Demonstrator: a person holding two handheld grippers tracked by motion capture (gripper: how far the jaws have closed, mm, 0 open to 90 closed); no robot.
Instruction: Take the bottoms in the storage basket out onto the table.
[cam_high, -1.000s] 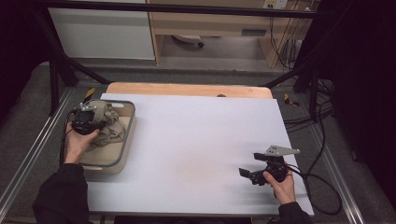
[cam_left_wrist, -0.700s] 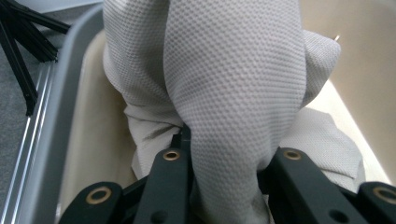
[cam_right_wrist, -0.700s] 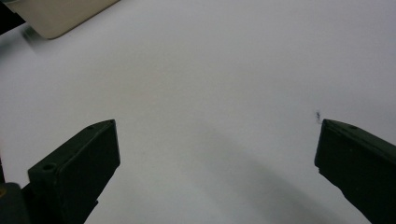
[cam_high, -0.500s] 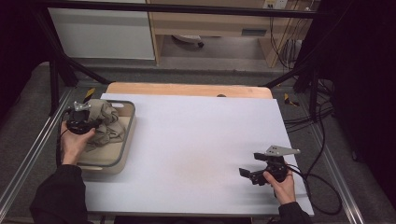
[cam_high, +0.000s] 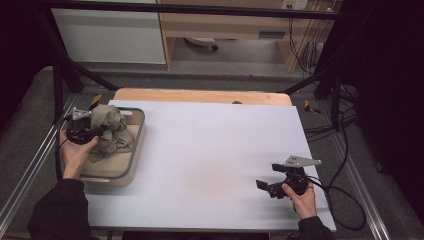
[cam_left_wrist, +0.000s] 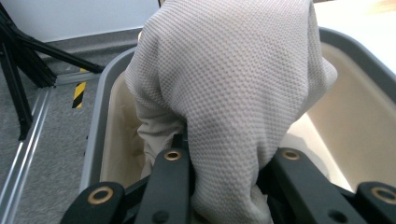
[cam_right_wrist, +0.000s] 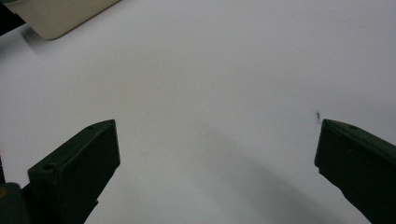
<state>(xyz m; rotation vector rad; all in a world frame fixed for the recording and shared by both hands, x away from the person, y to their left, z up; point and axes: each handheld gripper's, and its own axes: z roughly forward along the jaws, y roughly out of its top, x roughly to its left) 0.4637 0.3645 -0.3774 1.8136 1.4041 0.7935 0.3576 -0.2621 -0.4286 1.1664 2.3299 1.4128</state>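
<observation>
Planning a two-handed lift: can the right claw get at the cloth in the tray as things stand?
Probably yes: the right claw stands open, with only bare table between it and the cloth.

Light falls from above onto my white table top (cam_high: 210, 150), which shows bright and evenly lit, while the floor to the far left and right sinks into dark. My right gripper's black jaws look soft and throw a faint grey shadow across the white.
</observation>
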